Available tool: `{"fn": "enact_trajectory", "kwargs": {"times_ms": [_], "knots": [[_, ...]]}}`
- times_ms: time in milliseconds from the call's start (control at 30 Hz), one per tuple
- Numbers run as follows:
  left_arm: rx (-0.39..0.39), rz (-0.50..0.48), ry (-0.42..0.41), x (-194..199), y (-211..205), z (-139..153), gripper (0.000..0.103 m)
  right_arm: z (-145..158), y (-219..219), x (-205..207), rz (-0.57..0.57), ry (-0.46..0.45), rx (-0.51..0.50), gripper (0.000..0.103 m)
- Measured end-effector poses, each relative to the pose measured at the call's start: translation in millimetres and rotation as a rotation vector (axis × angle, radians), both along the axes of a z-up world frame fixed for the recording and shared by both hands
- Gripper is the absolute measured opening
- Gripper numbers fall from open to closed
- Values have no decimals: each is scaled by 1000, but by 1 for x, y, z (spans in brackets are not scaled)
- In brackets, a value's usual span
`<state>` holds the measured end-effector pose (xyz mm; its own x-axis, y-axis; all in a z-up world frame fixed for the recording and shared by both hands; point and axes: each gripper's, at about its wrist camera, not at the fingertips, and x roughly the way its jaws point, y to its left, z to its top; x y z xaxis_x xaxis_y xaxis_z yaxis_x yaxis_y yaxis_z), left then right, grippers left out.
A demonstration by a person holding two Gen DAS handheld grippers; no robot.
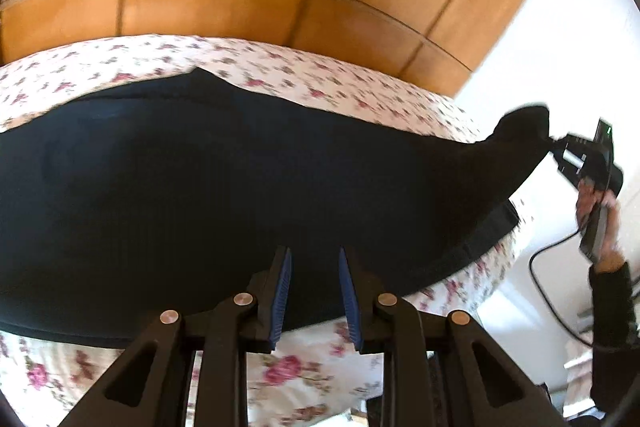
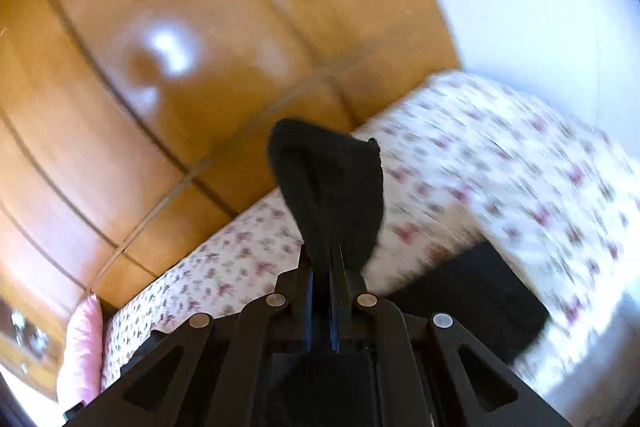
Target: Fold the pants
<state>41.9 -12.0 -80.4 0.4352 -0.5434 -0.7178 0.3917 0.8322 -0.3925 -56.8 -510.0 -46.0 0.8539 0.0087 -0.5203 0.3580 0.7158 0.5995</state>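
Pants [image 1: 208, 195] are lying across the floral bed [image 1: 304, 379], filling mid frame. Right gripper [image 2: 331, 259] is clamping a hem at the bed's right edge. Left gripper [image 1: 314, 287] is hovering, jaws apart, empty. No readable writing.

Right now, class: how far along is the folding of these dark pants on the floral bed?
Done: the pants lie spread on the bed. In hand: the right gripper is shut on one end, lifted. The left gripper is open, holding nothing. Left: no completed fold shows yet.
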Motion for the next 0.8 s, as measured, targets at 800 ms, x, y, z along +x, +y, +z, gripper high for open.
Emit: {"fn": "enact_trajectory", "kwargs": {"times_ms": [800], "knots": [[63, -172, 78, -8, -59, -23, 27, -116, -79, -23, -130, 95, 277, 20]]}}
